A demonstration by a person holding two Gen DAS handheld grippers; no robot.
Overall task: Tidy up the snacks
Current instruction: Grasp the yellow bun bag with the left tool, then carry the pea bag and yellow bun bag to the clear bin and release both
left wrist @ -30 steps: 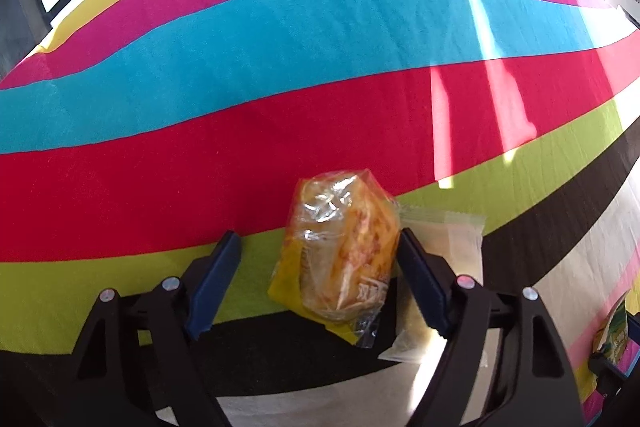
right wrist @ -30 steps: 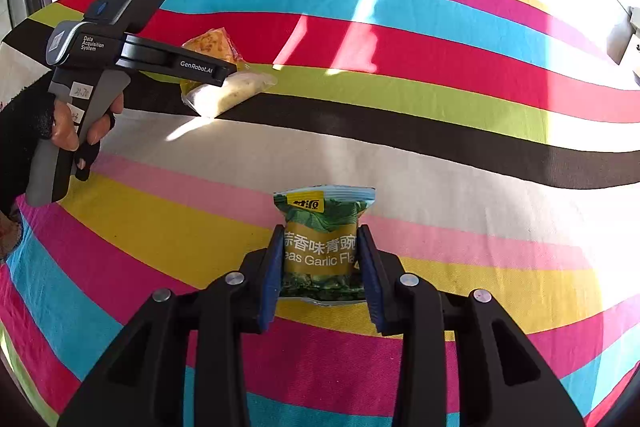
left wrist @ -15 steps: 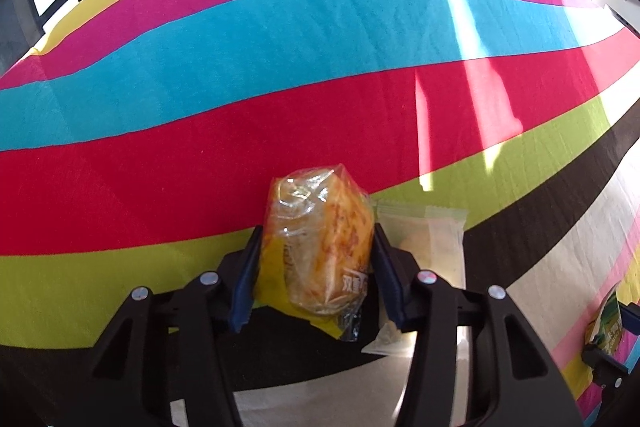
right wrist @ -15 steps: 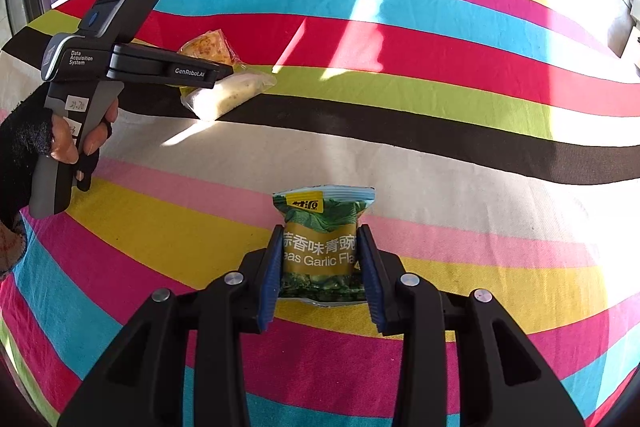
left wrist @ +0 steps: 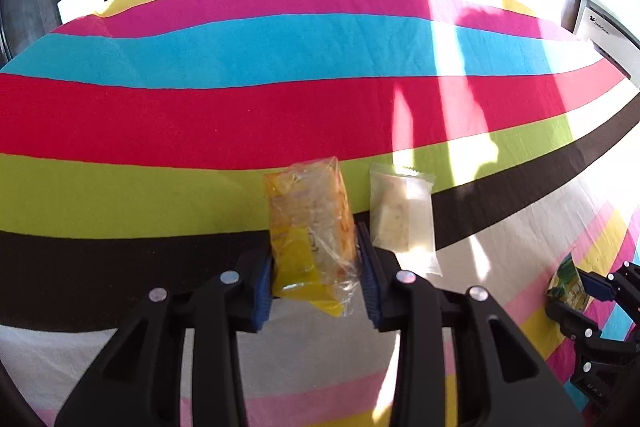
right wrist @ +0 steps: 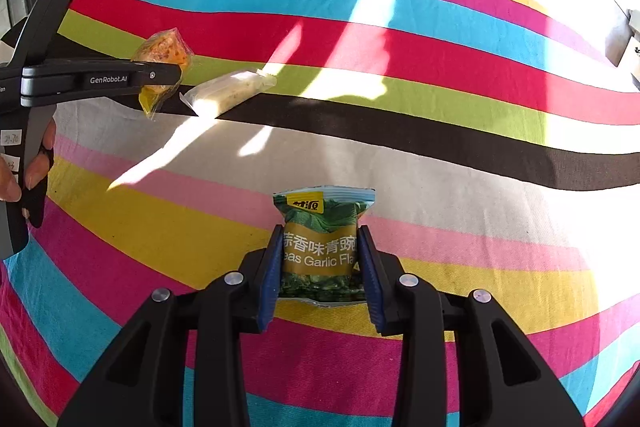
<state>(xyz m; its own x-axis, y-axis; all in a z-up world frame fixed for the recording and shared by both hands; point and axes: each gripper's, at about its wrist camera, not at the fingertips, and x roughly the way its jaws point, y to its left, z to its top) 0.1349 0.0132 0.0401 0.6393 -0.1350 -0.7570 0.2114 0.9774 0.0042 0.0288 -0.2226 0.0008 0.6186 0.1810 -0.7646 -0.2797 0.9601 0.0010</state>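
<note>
My left gripper point(left wrist: 316, 259) is shut on an orange-and-clear snack packet point(left wrist: 308, 219), its blue pads squeezing both sides. In the right wrist view that orange packet point(right wrist: 166, 49) hangs above the cloth in the left gripper point(right wrist: 168, 77). A pale clear packet point(left wrist: 402, 219) lies flat on the cloth just right of it, untouched. My right gripper point(right wrist: 320, 259) is shut on a green garlic-pea packet point(right wrist: 322, 223), which stands upright over the yellow and pink stripes. The left wrist view shows that green packet point(left wrist: 568, 283) at its far right edge.
A striped cloth point(left wrist: 280, 47) in many colours covers the whole surface. Windows and dark frames stand beyond its far edge. A white box point(left wrist: 604, 27) sits at the far right. A person's hand point(right wrist: 36, 163) grips the left gripper's handle.
The left jaws closed from wide open onto the orange packet, then lifted it off the cloth and drew it back from the pale packet. The right gripper and green packet stayed still.
</note>
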